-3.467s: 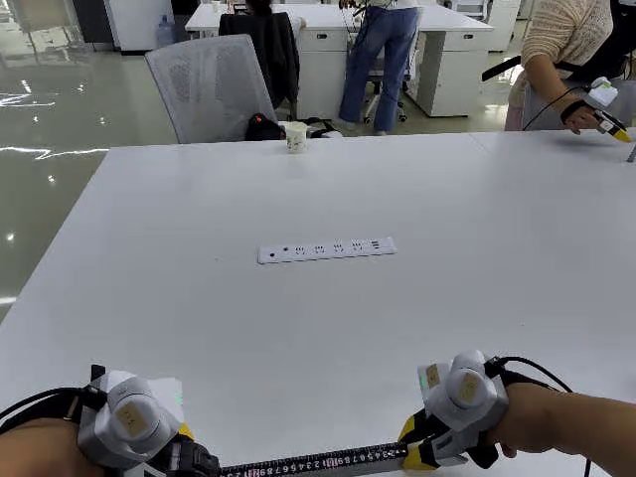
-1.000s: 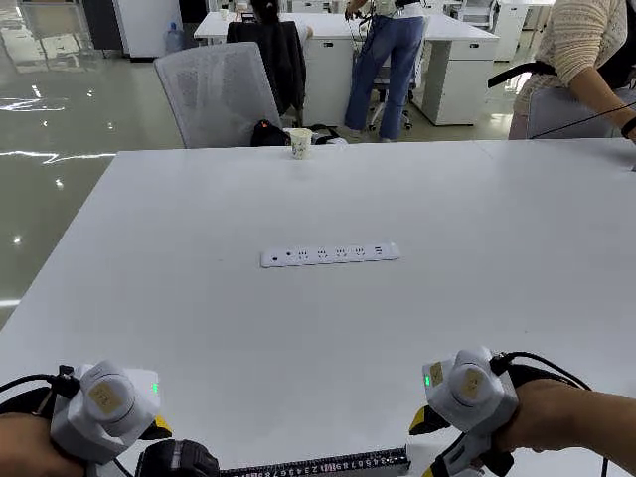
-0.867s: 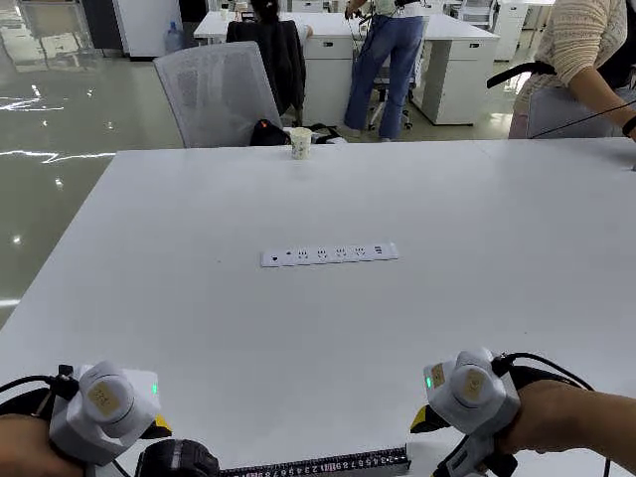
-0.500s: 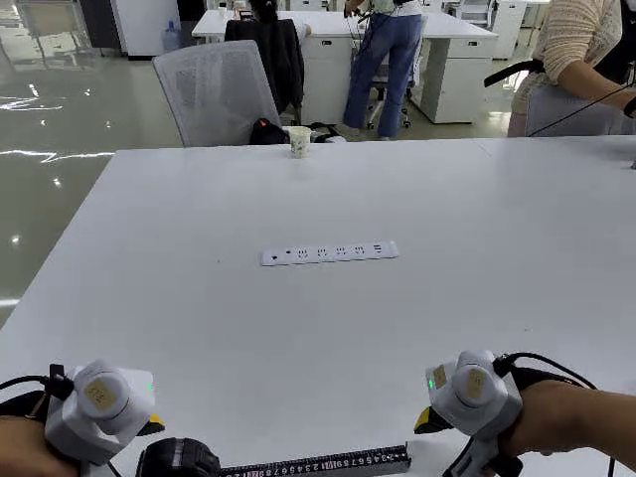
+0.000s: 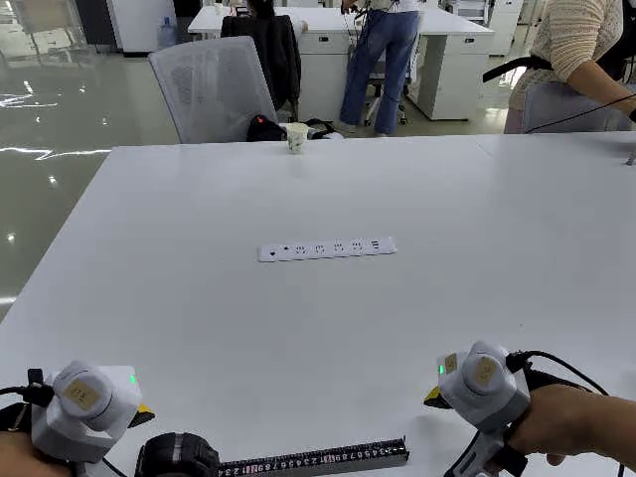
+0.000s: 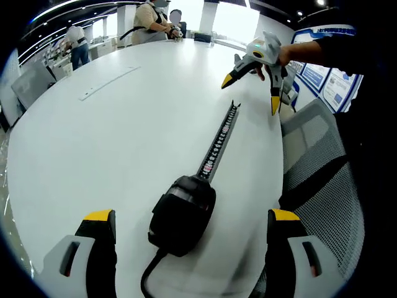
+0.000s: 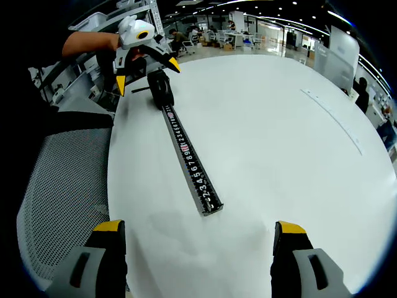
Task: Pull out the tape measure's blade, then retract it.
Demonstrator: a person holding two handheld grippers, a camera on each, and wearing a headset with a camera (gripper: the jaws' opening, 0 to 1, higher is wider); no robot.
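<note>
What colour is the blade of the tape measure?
Black with white numerals and some red; the blade shows best in the right gripper view.

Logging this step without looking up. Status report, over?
Left gripper open, right gripper open, neither gripping. Tape measure case on the table, blade out, lying flat. Nothing blocking the blade.

Matt black tape measure, smooth table

My left gripper and right gripper are pale grey, yellow-tipped. Black cables trail from their rear.
</note>
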